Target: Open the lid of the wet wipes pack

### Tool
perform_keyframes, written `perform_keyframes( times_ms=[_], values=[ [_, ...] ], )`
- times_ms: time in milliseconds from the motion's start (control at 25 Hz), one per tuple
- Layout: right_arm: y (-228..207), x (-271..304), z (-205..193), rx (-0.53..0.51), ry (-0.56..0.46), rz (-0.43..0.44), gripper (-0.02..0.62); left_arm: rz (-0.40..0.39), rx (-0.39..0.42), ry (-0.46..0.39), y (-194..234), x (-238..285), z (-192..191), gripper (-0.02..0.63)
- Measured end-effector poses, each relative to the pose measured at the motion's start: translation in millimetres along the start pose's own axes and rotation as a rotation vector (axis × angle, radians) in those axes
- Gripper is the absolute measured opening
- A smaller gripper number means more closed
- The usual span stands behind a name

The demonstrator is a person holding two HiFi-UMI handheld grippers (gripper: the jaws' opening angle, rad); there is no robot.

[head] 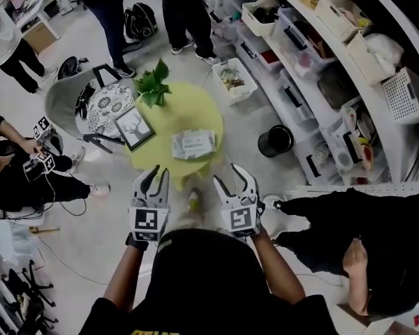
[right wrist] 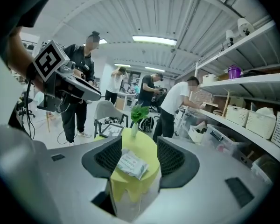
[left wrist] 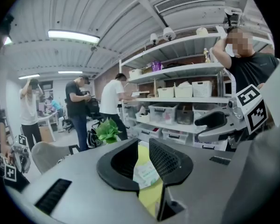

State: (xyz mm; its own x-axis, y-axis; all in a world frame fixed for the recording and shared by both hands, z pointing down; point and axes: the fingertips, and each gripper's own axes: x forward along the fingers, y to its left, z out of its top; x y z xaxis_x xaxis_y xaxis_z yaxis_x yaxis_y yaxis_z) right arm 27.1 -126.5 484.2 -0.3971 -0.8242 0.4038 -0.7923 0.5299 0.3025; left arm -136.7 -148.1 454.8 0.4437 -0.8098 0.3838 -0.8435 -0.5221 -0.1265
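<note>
We have not begun: left claw and right claw gape empty, six o'clock of the pack on the table; lid apparently shut.

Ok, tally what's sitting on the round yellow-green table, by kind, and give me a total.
Wet wipes pack: 1
Framed picture: 1
Plant in a vase: 1
Total on the table: 3
</note>
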Motion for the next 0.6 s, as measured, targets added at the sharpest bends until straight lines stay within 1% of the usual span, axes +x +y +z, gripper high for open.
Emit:
perform_keyframes(
  times_ms=[160,320,480,600],
  values=[
    [5.4,34.2,-3.2,-0.009,0.025,-0.005,0.233,-0.016,0.009,0.007,18.7,21.3,-10.7,0.081],
    [12.7,57.4,-8.7,-0.045,0.068,-0.003,0.233,-0.016,-0.030,-0.003,34.2,38.5,-19.6,0.082],
    [14.6,76.2,-18.8,-0.081,0.109,-0.010,0.232,-0.057,-0.054,0.001,38.1,61.5,-36.9,0.081],
    [17.7,88.3,-26.5,-0.103,0.134,-0.013,0.232,-0.087,-0.067,0.036,36.6,77.6,-55.9,0.081]
  ],
)
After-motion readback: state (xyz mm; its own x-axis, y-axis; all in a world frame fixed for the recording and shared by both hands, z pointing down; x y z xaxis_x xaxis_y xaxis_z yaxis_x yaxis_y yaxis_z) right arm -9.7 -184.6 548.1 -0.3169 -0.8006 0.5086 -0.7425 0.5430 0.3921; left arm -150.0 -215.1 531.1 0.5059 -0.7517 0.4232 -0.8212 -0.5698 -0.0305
